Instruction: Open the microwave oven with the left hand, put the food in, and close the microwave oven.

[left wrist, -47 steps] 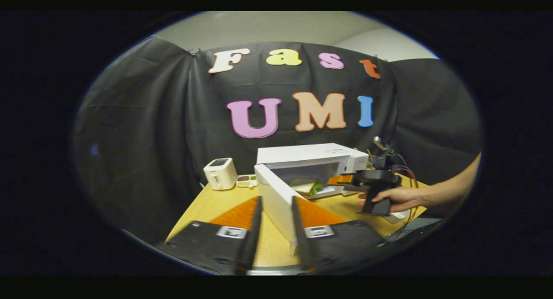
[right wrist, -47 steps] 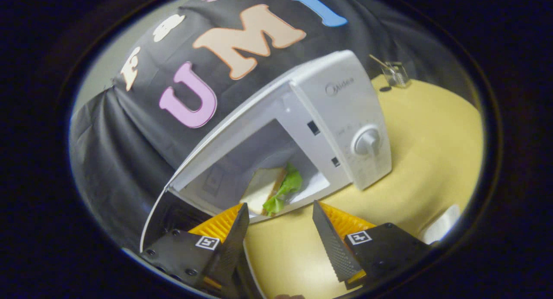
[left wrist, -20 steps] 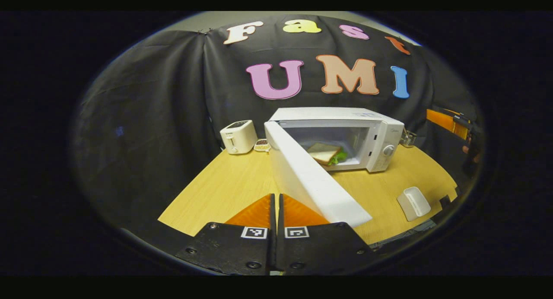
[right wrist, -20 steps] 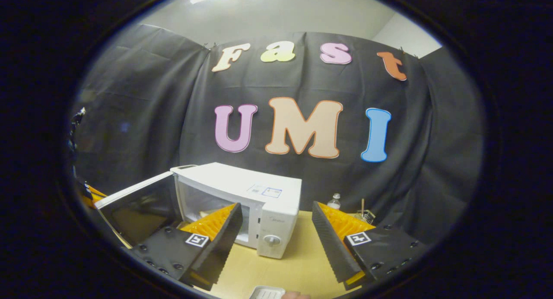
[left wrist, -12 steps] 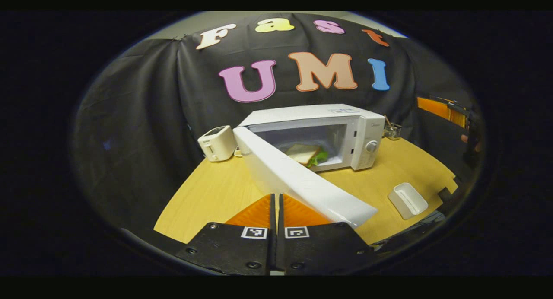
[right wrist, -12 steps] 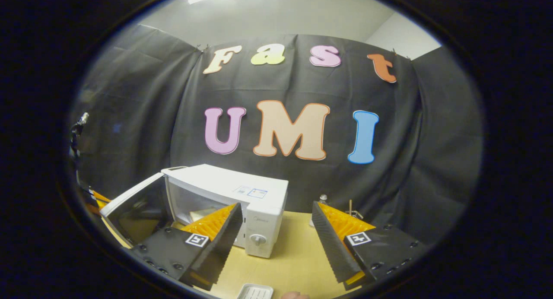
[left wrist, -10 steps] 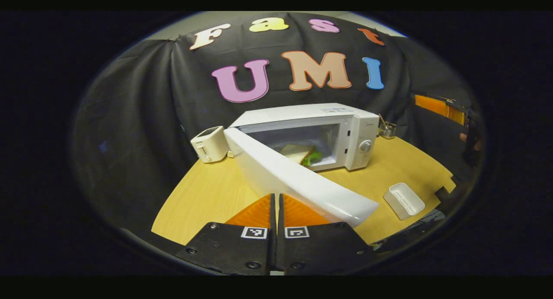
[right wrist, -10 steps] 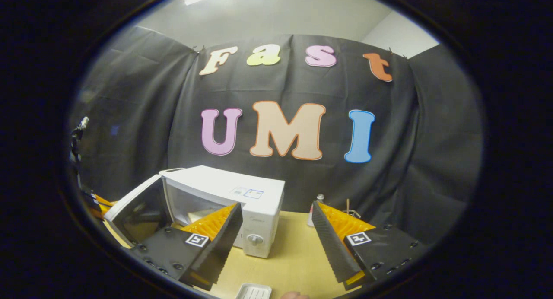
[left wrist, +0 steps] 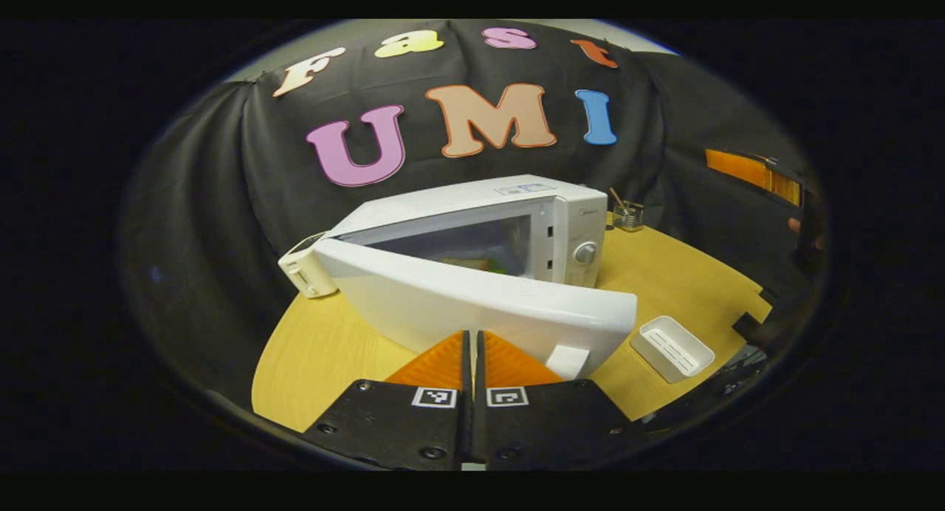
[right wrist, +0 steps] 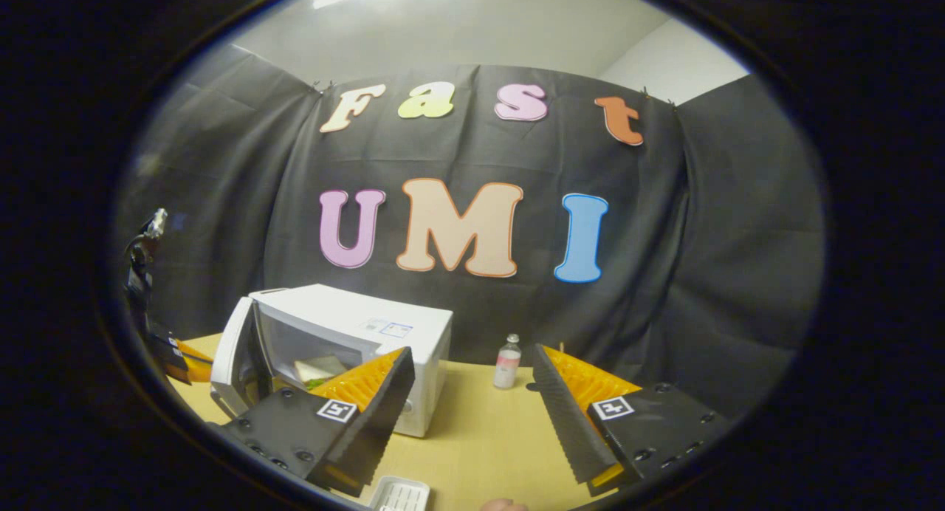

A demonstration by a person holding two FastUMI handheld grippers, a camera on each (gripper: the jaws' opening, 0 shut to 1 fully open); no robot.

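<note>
The white microwave (left wrist: 517,201) stands on the wooden table (left wrist: 332,341) with its door (left wrist: 472,304) half swung in. A sandwich with green lettuce (left wrist: 472,262) lies inside, partly hidden by the door. My left gripper (left wrist: 472,335) is shut with nothing between its fingers, and its tips rest against the door's outer face. In the right gripper view the microwave (right wrist: 354,323), its door (right wrist: 230,356) and the sandwich (right wrist: 317,368) sit at lower left. My right gripper (right wrist: 472,389) hangs open and empty, well back from the microwave.
A white toaster (left wrist: 304,263) stands left of the microwave. A small white tray (left wrist: 672,339) lies near the table's right front edge. A cup with sticks (left wrist: 627,215) and a small bottle (right wrist: 506,361) stand behind, to the right of the microwave.
The left gripper went from open to shut and has pushed the door from wide open to half closed. The right gripper drew back from the sandwich and the microwave, staying open.
</note>
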